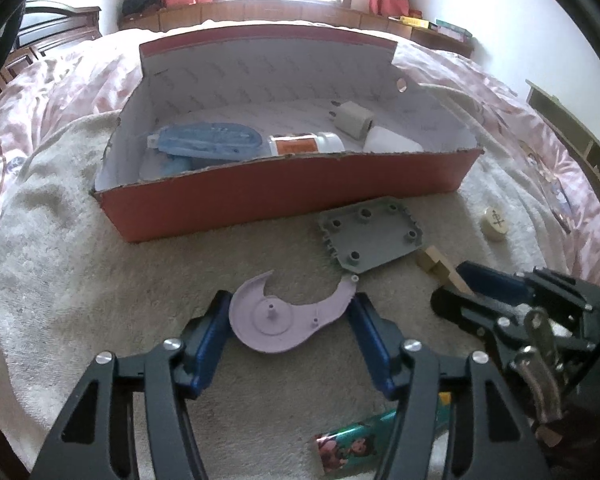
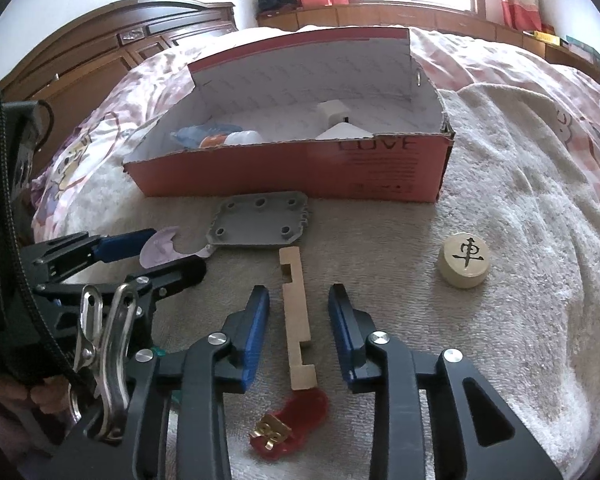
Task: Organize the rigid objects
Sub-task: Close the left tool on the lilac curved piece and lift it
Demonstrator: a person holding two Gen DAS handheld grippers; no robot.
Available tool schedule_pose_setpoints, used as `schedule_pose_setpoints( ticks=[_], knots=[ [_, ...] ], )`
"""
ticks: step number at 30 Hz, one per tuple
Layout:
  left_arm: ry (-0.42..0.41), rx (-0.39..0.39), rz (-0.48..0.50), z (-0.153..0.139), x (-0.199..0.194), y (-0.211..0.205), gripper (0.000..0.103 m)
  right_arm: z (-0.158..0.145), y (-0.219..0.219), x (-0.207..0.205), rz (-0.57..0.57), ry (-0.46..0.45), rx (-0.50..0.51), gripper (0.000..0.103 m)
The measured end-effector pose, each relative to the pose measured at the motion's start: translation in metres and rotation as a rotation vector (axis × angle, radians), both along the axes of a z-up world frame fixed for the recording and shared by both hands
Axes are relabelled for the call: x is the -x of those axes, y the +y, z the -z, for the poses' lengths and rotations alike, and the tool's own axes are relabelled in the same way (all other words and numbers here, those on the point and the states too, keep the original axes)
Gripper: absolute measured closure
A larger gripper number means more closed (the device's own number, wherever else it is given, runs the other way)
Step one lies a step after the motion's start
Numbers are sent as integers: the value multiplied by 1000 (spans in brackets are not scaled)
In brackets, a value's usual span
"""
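Note:
A lilac plastic hook-shaped plate [image 1: 278,318] lies on the towel between the fingers of my open left gripper [image 1: 290,306]; both pads stand at its edges. It also shows in the right wrist view [image 2: 162,248]. My open right gripper [image 2: 298,300] straddles a notched wooden strip [image 2: 298,320], apart from it on both sides. A grey plate with holes [image 1: 374,236] lies before the red cardboard box [image 1: 284,196]. The box holds a blue case [image 1: 208,142], an orange-labelled bottle [image 1: 306,144] and a white charger [image 1: 354,120].
A round wooden chess piece [image 2: 464,260] lies right of the strip. A red hair clip [image 2: 292,424] lies under my right gripper. A cartoon-printed tube [image 1: 356,446] lies below my left gripper. All rest on a beige towel [image 1: 80,260] over a pink bedspread.

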State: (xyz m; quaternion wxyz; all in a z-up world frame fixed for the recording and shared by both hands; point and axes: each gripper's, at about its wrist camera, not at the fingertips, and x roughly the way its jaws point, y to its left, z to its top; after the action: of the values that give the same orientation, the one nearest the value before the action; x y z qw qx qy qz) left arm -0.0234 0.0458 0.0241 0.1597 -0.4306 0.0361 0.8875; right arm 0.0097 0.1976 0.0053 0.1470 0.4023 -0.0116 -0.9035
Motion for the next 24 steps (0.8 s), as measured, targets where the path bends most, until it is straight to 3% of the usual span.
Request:
schedule_pose_setpoints(
  ticks=[7,11,24],
  knots=[
    [7,38,-28,-2,2,-6,39,2,-3,-1,-9,10,-11,65],
    [-15,3,-43,0,5,-14,39,3,-6,-3,-11,21,-32,63],
    [-21,43,-1,5,-1,-14,34,3,-8,-4,-11,30,-50,63]
  ],
)
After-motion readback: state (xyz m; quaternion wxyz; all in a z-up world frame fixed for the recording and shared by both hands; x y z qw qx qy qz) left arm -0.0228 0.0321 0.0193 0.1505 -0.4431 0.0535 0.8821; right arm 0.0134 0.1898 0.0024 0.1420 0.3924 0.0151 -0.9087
